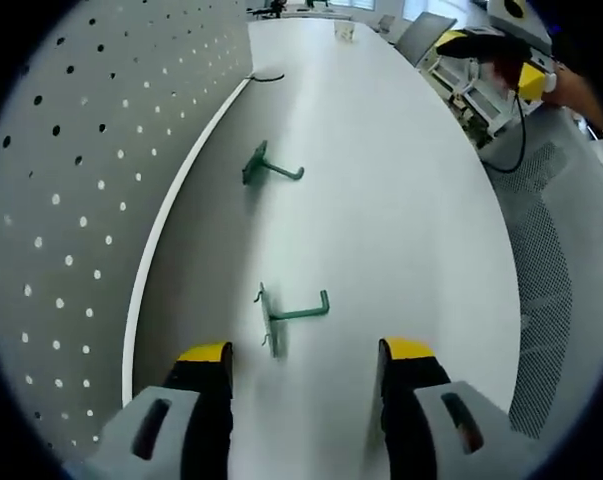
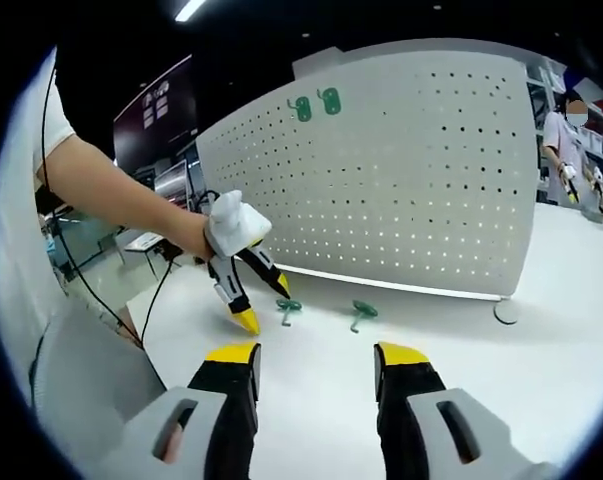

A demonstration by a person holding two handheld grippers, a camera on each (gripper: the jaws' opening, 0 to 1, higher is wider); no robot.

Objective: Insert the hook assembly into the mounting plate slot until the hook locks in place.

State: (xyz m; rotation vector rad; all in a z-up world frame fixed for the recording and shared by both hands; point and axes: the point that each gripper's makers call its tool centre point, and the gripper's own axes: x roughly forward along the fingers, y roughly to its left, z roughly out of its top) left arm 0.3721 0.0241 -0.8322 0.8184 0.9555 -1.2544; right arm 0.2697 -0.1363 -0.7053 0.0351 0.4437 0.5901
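Note:
Two green hooks lie on the white table (image 1: 381, 180) beside the upright white pegboard (image 1: 71, 200). The near hook (image 1: 293, 314) lies just ahead of my left gripper (image 1: 307, 352), which is open and holds nothing. The far hook (image 1: 269, 167) lies farther along the board's base. In the right gripper view, a person's hand holds the left gripper (image 2: 265, 306) tips-down next to one hook (image 2: 288, 309), with the other hook (image 2: 361, 313) to its right. My right gripper (image 2: 317, 352) is open and empty, well back from both. Two green hooks (image 2: 314, 104) hang near the top of the pegboard (image 2: 411, 170).
A grey round disc (image 2: 506, 312) lies on the table by the pegboard's right end. A black curved piece (image 1: 266, 77) rests at the board's far base. A mesh chair (image 1: 556, 260) stands off the table edge. Another person (image 2: 566, 130) stands at the far right.

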